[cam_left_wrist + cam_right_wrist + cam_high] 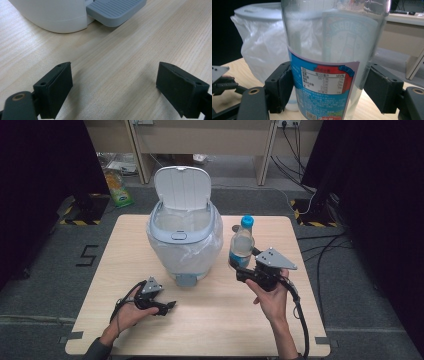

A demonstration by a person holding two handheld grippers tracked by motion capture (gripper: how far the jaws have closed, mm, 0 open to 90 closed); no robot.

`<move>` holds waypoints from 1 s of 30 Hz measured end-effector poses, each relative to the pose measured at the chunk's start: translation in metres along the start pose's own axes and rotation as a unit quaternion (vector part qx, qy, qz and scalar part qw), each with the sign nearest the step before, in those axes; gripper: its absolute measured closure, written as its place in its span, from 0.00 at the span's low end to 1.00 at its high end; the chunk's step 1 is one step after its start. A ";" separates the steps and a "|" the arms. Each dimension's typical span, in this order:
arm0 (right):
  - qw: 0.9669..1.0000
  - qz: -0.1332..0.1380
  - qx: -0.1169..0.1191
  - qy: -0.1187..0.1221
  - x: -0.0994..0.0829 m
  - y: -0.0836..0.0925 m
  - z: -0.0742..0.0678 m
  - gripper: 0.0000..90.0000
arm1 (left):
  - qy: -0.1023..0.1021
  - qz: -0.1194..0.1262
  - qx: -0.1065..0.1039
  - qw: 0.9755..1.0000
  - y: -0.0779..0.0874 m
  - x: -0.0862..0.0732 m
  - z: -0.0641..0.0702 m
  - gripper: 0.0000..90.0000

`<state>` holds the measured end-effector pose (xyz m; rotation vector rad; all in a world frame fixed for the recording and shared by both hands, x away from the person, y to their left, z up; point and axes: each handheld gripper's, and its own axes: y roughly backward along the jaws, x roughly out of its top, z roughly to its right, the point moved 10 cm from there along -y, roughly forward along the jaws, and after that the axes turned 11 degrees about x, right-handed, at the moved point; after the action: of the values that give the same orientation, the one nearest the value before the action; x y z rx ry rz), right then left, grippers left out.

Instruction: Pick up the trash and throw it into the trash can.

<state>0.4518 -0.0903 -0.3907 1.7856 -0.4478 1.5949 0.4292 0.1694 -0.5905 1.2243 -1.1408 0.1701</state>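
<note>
We see the right gripper (243,265) grasping the upright bottle (242,245) beside the bin (184,232); left gripper (167,306) released, near the table's (210,320) front edge.

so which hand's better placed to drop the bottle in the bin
Right. The right gripper has its jaws around the water bottle, next to the bin, whose lid stands open. The left gripper is open with nothing between its jaws, low over the table near the grey pedal.

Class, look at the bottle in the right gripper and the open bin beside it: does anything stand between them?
Nothing visible does. The right gripper is closed on the bottle, next to the bin, whose lid is up; bare table lies between.
</note>
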 end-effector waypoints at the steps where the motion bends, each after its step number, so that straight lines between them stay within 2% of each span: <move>1: 1.000 0.000 0.000 0.000 0.000 0.000 0.000 0.31 | 0.000 0.000 0.000 1.000 0.000 0.000 0.000 0.14; 7: 1.000 0.000 0.000 0.011 0.018 0.000 -0.002 0.31 | 0.000 -0.001 0.000 1.000 0.000 0.000 0.000 0.14; 15: 1.000 0.003 0.005 0.013 0.036 -0.004 -0.004 0.31 | 0.000 0.000 0.000 1.000 0.000 0.000 0.000 0.14; 30: 1.000 0.006 0.017 0.018 0.061 -0.013 -0.010 0.31 | 0.000 -0.002 0.000 1.000 0.000 0.000 0.000 0.14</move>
<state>0.4650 -0.0628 -0.3355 1.7802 -0.4175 1.6502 0.4288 0.1697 -0.5904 1.2266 -1.1380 0.1667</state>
